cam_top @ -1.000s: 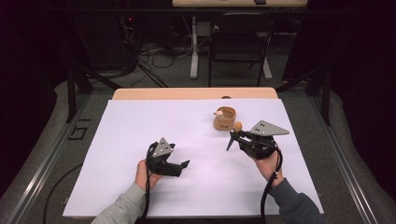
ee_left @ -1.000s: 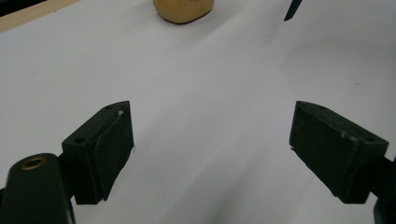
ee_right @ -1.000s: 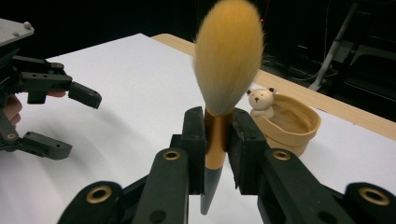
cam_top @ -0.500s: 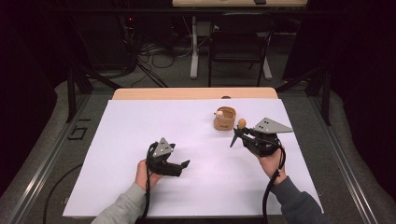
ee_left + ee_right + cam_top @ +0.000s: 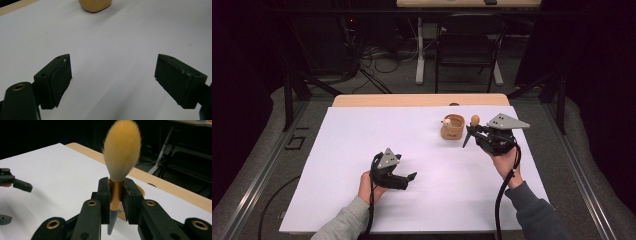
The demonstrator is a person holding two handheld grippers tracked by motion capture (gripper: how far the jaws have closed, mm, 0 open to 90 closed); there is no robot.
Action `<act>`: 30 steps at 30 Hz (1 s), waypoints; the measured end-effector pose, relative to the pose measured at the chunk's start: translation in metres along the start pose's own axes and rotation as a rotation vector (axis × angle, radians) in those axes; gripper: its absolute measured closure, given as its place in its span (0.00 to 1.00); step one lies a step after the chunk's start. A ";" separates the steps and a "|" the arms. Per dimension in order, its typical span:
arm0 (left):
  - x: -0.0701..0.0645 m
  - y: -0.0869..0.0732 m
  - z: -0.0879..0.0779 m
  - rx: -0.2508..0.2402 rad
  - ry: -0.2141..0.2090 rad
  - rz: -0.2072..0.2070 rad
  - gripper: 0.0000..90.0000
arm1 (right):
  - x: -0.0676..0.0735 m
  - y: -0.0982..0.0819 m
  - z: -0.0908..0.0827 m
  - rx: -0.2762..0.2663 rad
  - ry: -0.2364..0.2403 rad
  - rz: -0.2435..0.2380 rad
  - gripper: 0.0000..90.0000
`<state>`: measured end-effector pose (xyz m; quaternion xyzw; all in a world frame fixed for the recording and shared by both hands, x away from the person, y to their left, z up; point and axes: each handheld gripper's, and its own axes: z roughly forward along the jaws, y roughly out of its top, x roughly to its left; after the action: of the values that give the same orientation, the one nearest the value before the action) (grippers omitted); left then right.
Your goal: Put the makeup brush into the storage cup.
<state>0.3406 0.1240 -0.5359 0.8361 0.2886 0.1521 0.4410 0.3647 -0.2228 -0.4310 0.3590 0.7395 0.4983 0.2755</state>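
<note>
The right tongs [image 5: 117, 195] are clenched on a makeup brush [image 5: 119, 170], gripping it by its gold ferrule, with the fluffy orange-tipped bristles standing upright above the jaws and the grey handle pointing down below them. In the high view the right tongs [image 5: 469, 135] hang above the white-covered bench [image 5: 362, 130], with the brush head [image 5: 475, 120] just beside a small tan holder [image 5: 452, 127] that stands on the bench to their left and has another brush head showing at its rim. The left tongs [image 5: 409, 178] are released, their jaws wide apart with nothing between them, low over the bench and well apart from the right tongs; in the left gripper view the tan holder [image 5: 95, 5] sits far ahead of the jaws
</note>
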 end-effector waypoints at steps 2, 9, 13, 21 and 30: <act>0.000 0.000 0.000 -0.002 0.000 0.000 0.16 | -0.003 0.003 0.001 0.002 -0.015 -0.001 0.87; 0.002 0.000 -0.001 -0.011 0.002 -0.005 0.16 | -0.009 0.013 0.011 0.011 -0.030 -0.009 0.87; 0.002 0.000 -0.002 -0.009 0.001 -0.005 0.16 | -0.010 0.015 0.014 0.017 -0.033 -0.010 0.87; 0.001 0.000 0.000 0.009 0.010 0.000 0.16 | -0.017 0.021 0.017 0.007 -0.038 -0.012 0.87; 0.000 0.000 0.001 0.012 0.009 0.001 0.17 | -0.023 0.029 0.017 -0.021 -0.049 -0.017 0.87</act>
<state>0.3410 0.1237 -0.5360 0.8383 0.2909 0.1542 0.4345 0.3990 -0.2250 -0.4089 0.3620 0.7301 0.4949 0.3016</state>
